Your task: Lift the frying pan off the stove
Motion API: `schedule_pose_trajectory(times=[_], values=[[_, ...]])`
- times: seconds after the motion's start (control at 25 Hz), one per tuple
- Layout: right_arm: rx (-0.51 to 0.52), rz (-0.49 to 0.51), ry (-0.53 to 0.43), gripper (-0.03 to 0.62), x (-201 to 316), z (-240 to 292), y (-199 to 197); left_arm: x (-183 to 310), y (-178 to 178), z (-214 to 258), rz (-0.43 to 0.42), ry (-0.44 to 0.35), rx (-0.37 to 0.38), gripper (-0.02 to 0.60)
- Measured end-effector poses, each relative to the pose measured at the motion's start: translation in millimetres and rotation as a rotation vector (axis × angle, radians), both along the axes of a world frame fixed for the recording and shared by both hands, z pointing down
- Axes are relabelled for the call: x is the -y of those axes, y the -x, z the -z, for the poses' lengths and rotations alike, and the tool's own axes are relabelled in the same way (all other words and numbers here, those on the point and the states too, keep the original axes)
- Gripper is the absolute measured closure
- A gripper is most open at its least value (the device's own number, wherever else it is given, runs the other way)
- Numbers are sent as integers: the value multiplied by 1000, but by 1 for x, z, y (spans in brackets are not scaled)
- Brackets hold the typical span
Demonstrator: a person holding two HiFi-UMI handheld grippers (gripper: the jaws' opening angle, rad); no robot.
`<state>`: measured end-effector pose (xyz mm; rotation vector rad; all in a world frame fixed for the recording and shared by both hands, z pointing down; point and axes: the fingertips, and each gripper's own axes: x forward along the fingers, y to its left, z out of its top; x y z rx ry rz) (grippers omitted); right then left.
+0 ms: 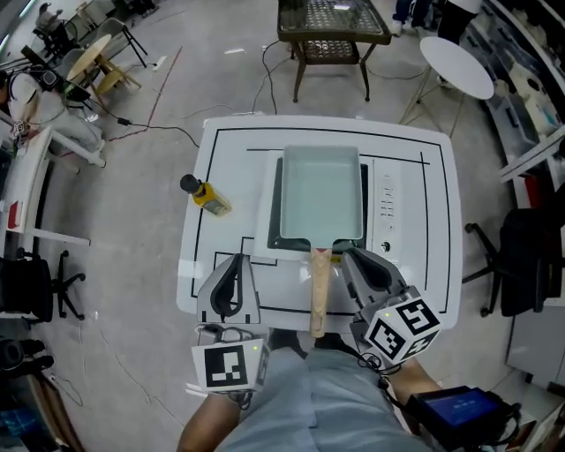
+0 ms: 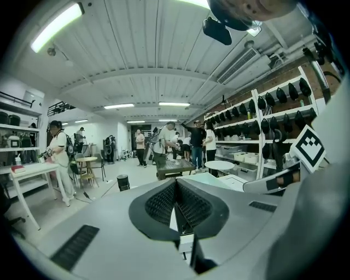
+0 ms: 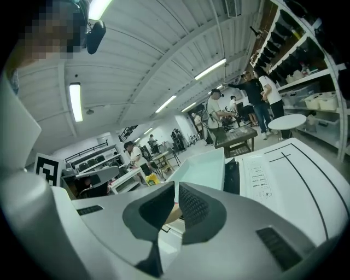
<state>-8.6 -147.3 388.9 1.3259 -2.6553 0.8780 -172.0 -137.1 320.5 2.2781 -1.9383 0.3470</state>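
Note:
A rectangular pale-green frying pan [image 1: 320, 194] sits on the black-topped stove [image 1: 388, 199] on a white table. Its wooden handle [image 1: 320, 282] points toward me, between the two grippers. My left gripper [image 1: 237, 265] rests left of the handle, shut with nothing in it; in the left gripper view its jaws [image 2: 175, 183] are together. My right gripper [image 1: 353, 258] lies just right of the handle near the pan's near corner, also shut and holding nothing. In the right gripper view, the right gripper [image 3: 176, 188] has the pan [image 3: 199, 169] ahead of it, and a strip of the handle [image 3: 174, 212] shows behind the jaws.
A yellow bottle with a black cap [image 1: 205, 194] lies at the table's left edge. The stove's control strip [image 1: 387, 207] runs along the pan's right side. Beyond the table stand a dark wicker table [image 1: 334, 26] and a round white table [image 1: 456, 64]; cables cross the floor.

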Motion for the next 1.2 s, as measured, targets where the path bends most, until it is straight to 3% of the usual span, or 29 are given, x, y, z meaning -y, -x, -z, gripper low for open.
schedule_pose_trajectory(times=[0.12, 0.16, 0.24, 0.32, 0.64, 0.92, 1.2], values=[[61, 66, 51, 542, -13, -8, 8, 2, -2, -7, -16, 0, -9, 565], [100, 96, 80, 517, -18, -11, 13, 3, -3, -10, -22, 4, -12, 565], [189, 140, 145, 389, -26, -15, 21, 3, -6, -17, -31, 18, -19, 565], [251, 164, 201, 372, -32, -19, 26, 4, -9, -22, -42, 30, -24, 565], [316, 192, 367, 364, -39, -43, 36, 16, -9, -34, -64, 61, -34, 565], [425, 219, 451, 364, -29, -46, 53, 29, 2, -45, -61, 84, -45, 565], [470, 222, 512, 364, -13, -57, 70, 43, 20, -53, -44, 101, -43, 565]])
